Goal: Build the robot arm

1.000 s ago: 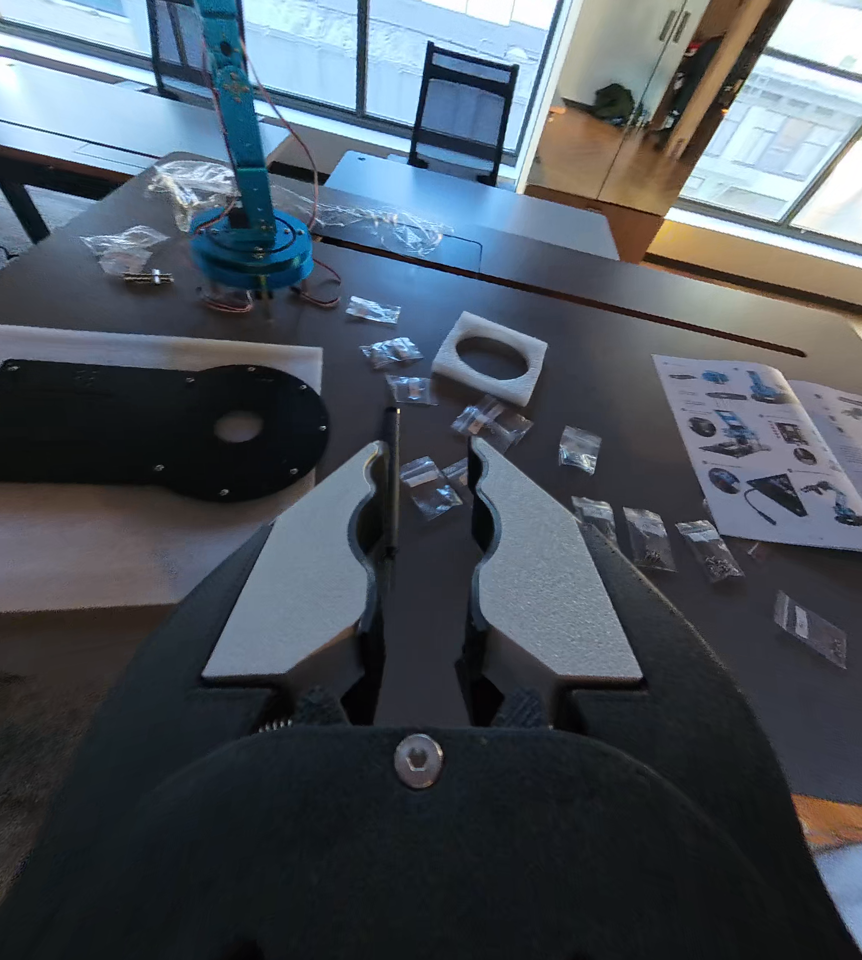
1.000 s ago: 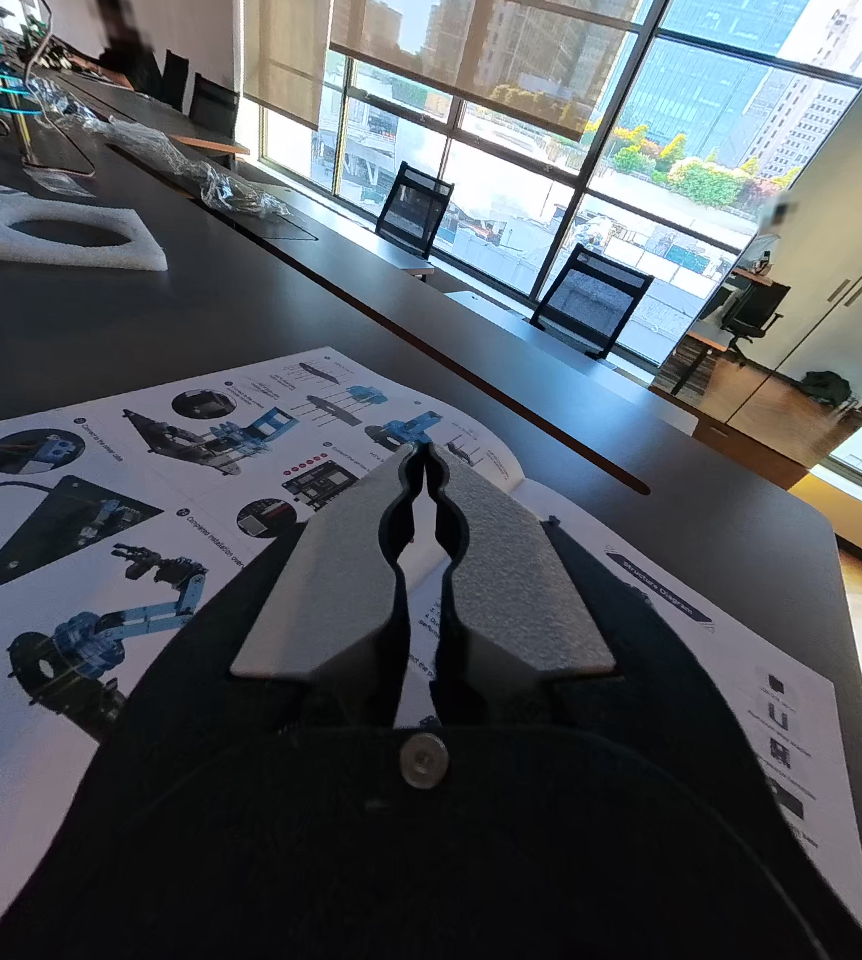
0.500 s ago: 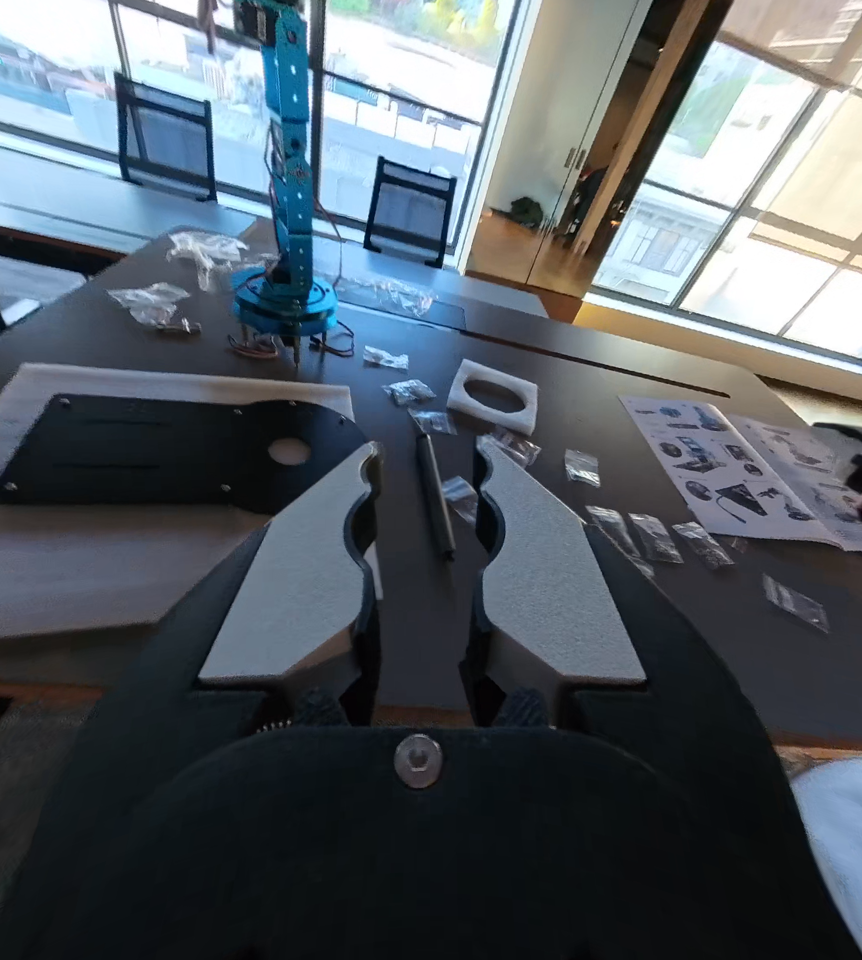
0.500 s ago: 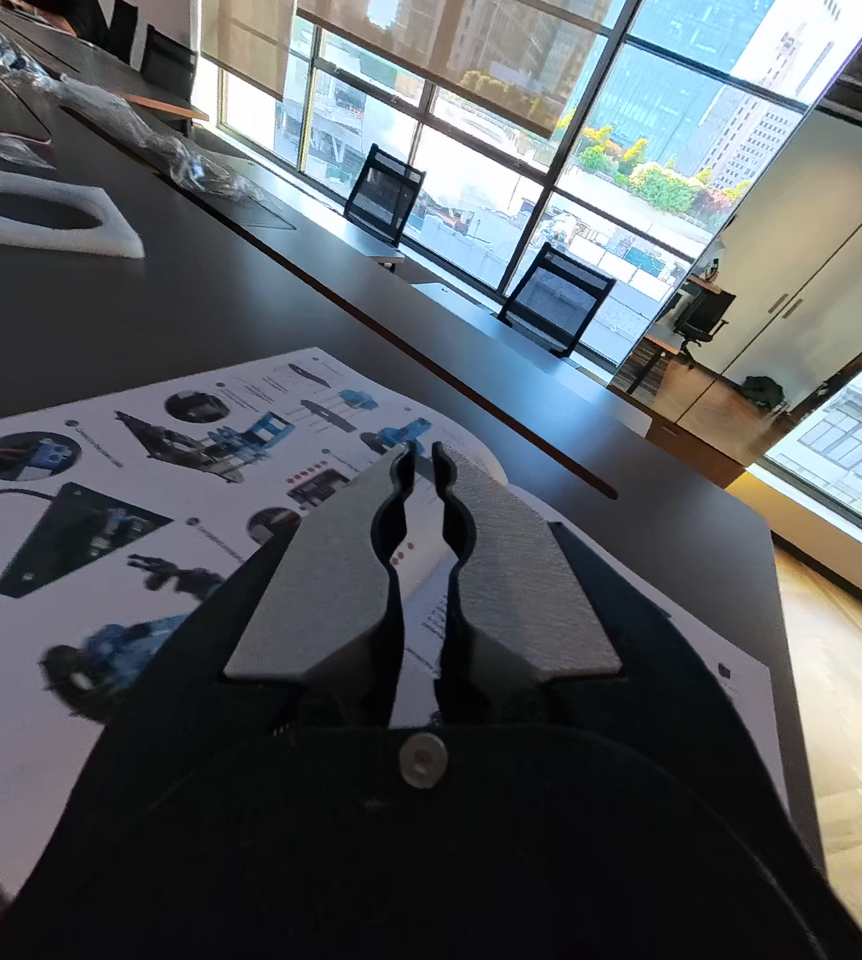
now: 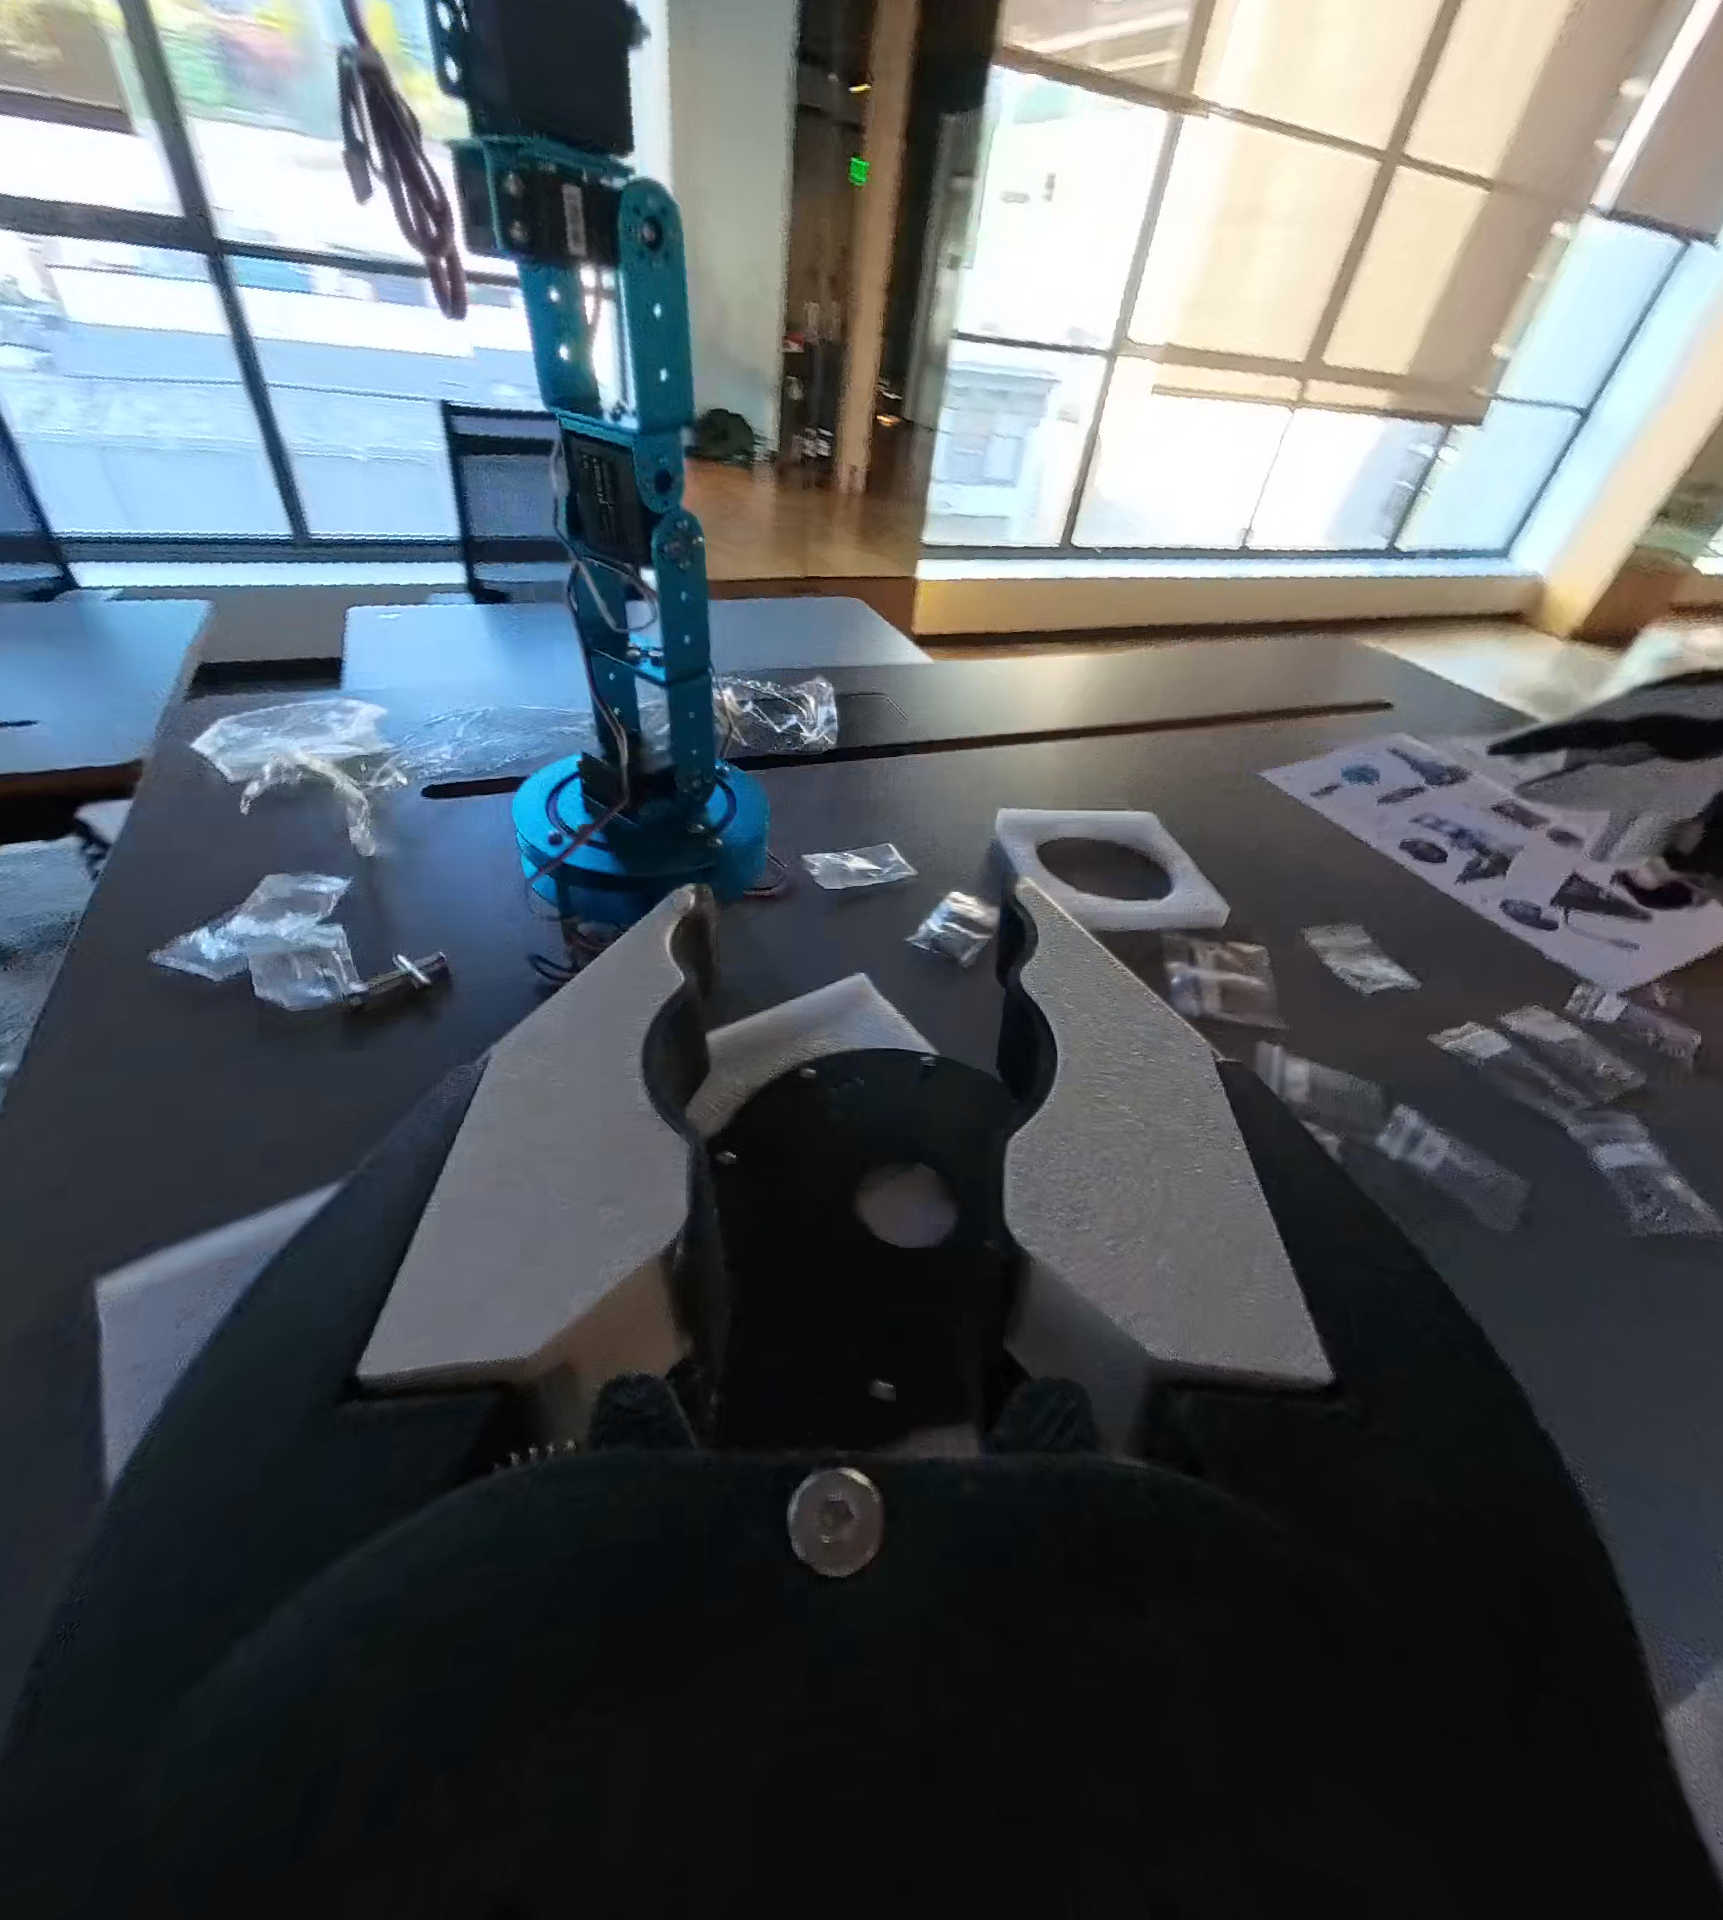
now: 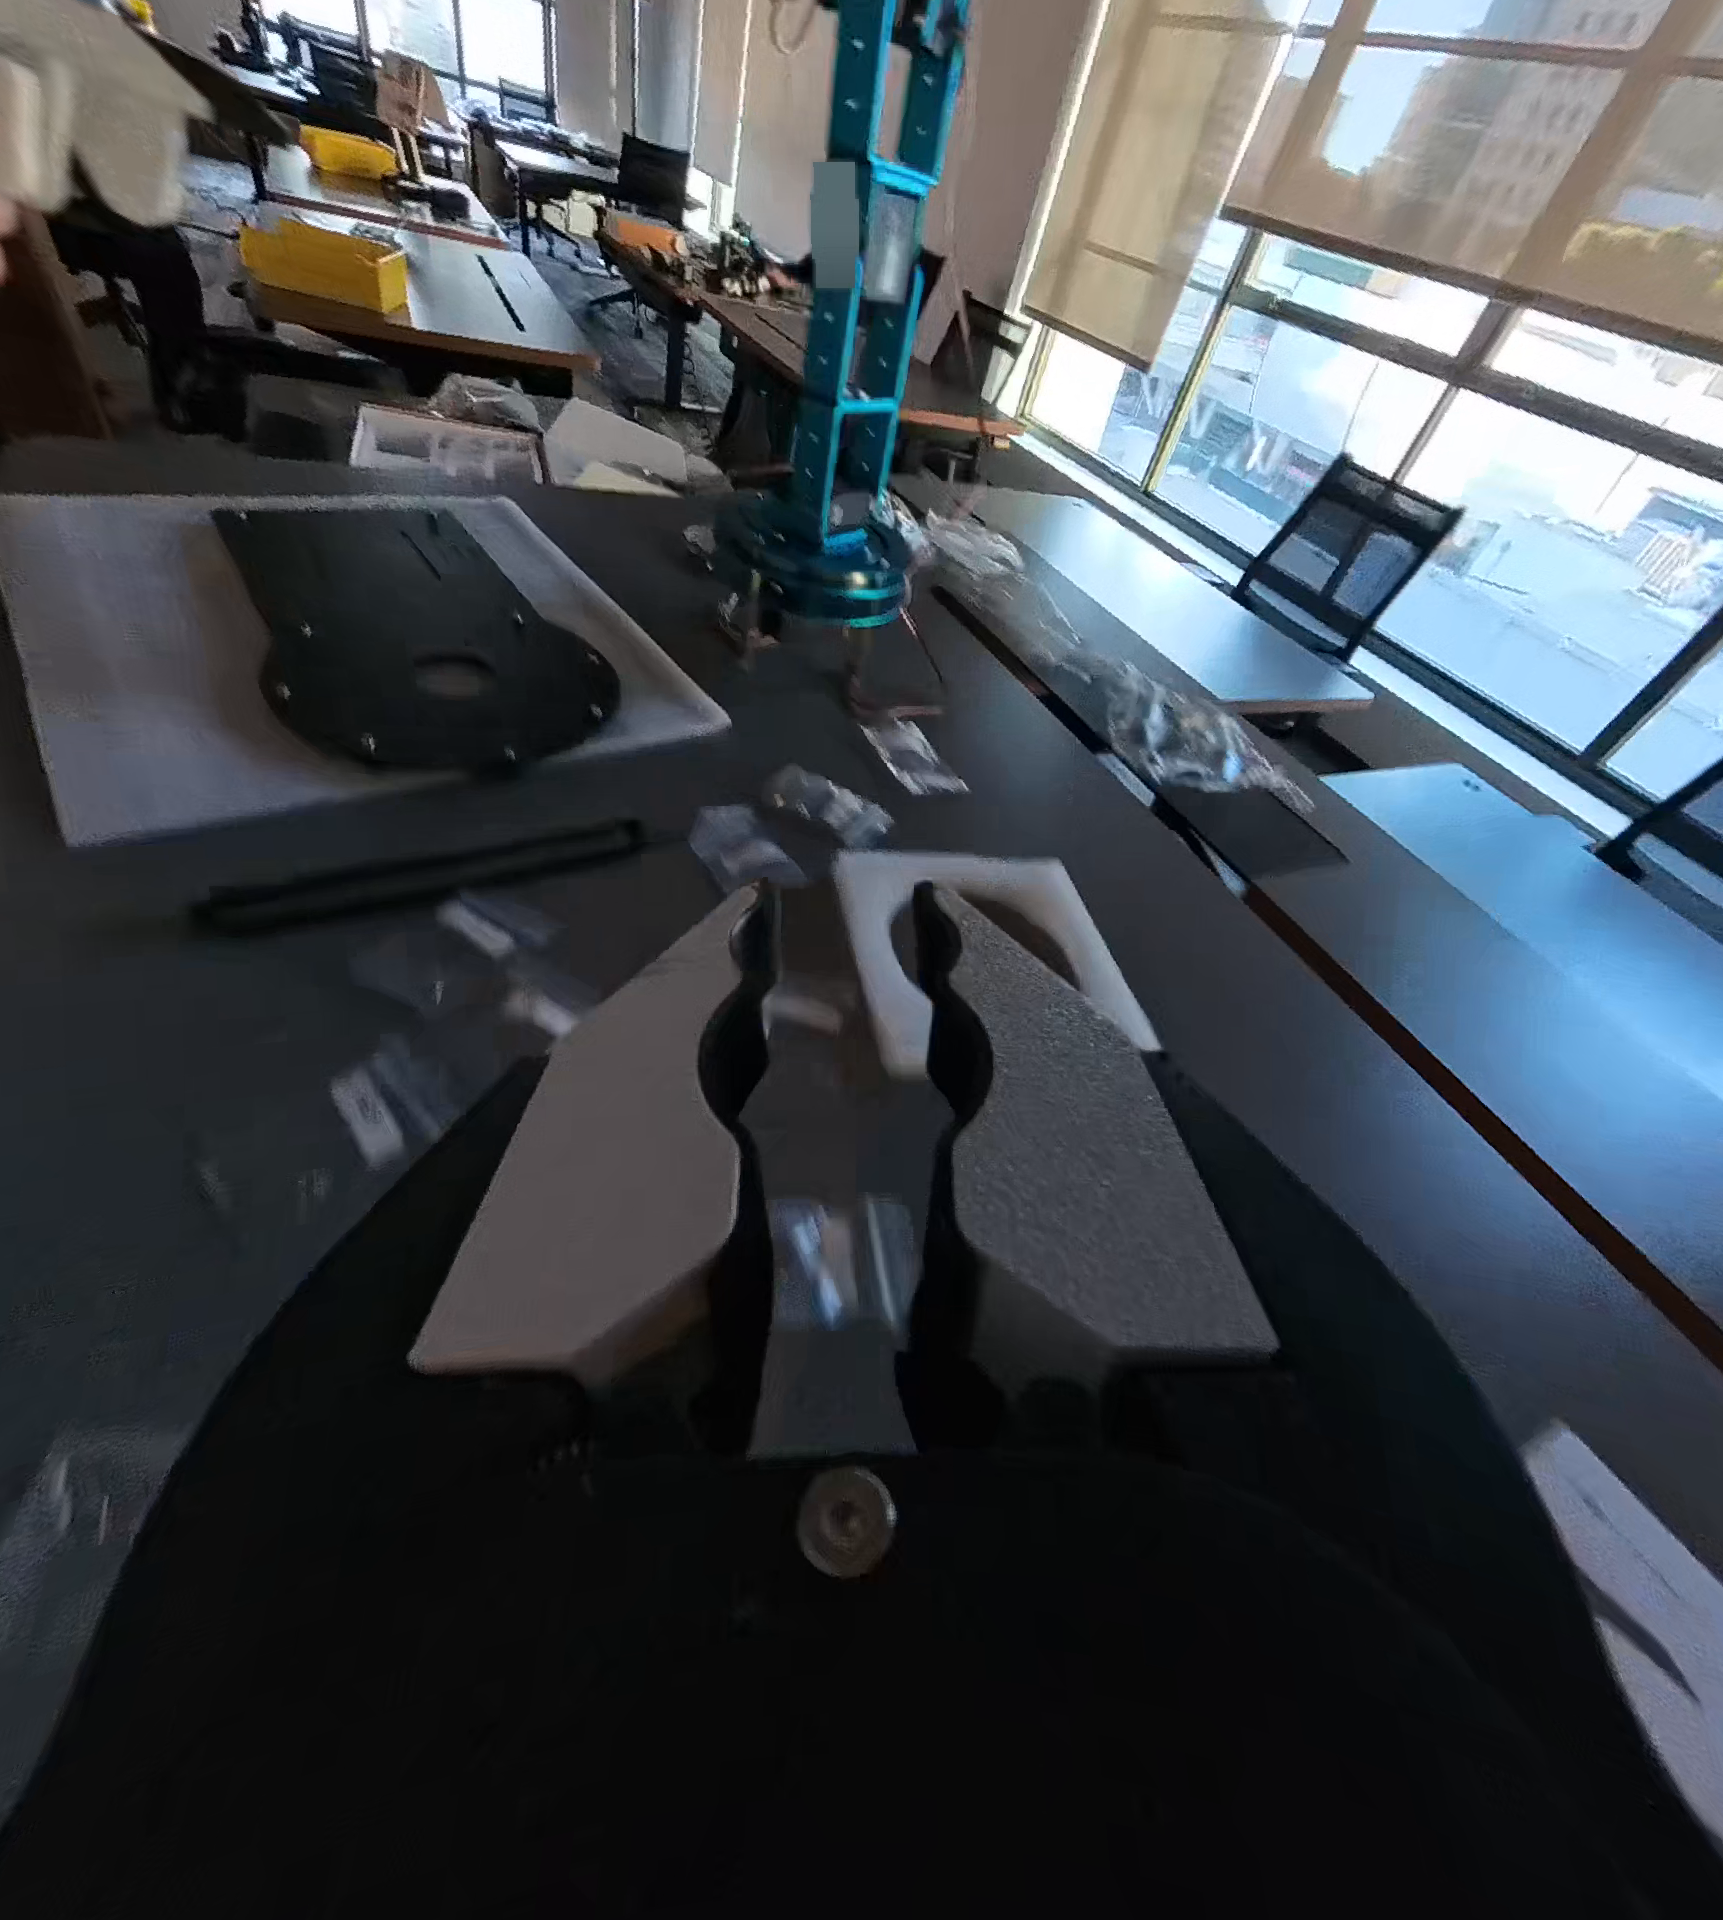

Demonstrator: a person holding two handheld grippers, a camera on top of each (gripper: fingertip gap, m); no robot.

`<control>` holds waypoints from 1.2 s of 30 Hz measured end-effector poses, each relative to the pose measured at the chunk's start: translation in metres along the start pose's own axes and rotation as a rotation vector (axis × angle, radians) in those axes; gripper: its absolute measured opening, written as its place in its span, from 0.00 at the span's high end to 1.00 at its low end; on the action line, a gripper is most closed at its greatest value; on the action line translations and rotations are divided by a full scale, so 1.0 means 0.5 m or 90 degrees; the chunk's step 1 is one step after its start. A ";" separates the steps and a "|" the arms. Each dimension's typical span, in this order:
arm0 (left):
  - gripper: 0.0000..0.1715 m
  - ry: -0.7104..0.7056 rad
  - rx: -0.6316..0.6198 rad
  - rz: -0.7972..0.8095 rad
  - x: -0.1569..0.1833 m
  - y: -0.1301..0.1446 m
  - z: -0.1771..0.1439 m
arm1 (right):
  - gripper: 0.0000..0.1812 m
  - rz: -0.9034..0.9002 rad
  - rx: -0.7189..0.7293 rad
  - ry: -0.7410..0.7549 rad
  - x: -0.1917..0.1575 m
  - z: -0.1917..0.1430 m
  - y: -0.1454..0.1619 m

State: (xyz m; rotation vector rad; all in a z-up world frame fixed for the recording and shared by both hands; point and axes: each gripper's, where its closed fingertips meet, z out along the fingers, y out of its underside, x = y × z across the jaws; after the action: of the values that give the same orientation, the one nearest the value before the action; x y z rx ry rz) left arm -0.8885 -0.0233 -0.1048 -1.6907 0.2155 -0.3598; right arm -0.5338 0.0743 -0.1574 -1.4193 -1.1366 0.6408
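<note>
My left gripper (image 5: 857,914) is open and empty, hovering over the round end of a black plate (image 5: 836,1164) that lies on a white foam sheet (image 5: 192,1320). A blue robot arm (image 5: 639,810) stands on the dark table just beyond its tips. My right gripper (image 6: 841,914) is open and empty above the table, its tips at the near edge of a white foam frame (image 6: 992,875). A small clear bag (image 6: 836,1268) lies blurred on the table between its fingers. The right gripper also shows in the left wrist view (image 5: 1667,758), over a printed manual (image 5: 1501,862).
Several small clear parts bags (image 5: 1459,1143) lie scattered right of the plate. A long black tool (image 6: 421,873) lies near the foam sheet (image 6: 88,665). Crumpled plastic wrap (image 5: 285,748) and a metal bolt (image 5: 400,977) lie left of the arm. Chairs and windows stand beyond the table. The grippers' ends are close to 40 centimeters from one another.
My left gripper has swung left over the black plate and opened wider. My right gripper has left the manual, turned toward the foam frame and opened.
</note>
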 end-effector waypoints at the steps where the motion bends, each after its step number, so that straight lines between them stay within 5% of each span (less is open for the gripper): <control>1: 0.70 0.022 -0.009 0.009 -0.031 0.001 0.016 | 0.87 0.001 0.006 0.004 -0.020 0.040 -0.017; 10: 0.76 0.216 -0.099 0.053 -0.248 0.007 0.172 | 0.77 0.131 0.000 0.090 -0.075 0.371 -0.130; 14: 0.77 0.302 -0.096 0.041 -0.283 -0.014 0.269 | 0.72 0.170 0.007 0.161 -0.032 0.497 -0.178; 19: 0.75 0.413 -0.129 0.045 -0.267 0.030 0.329 | 0.69 0.193 0.007 0.193 -0.012 0.611 -0.193; 27: 0.79 0.403 -0.211 0.151 -0.242 0.161 0.357 | 0.70 0.207 -0.007 0.221 -0.025 0.568 -0.154; 31: 0.98 0.370 -0.194 0.204 -0.251 0.164 0.371 | 0.70 0.238 -0.007 0.243 -0.027 0.517 -0.132; 36: 1.00 0.363 -0.207 0.214 -0.264 0.157 0.359 | 0.71 0.247 -0.008 0.264 -0.036 0.464 -0.114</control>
State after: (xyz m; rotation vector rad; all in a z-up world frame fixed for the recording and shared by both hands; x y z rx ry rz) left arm -0.9427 0.1765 -0.2189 -1.7924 1.0103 -0.5691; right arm -0.7609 0.1501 -0.1536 -1.7044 -0.5449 0.5687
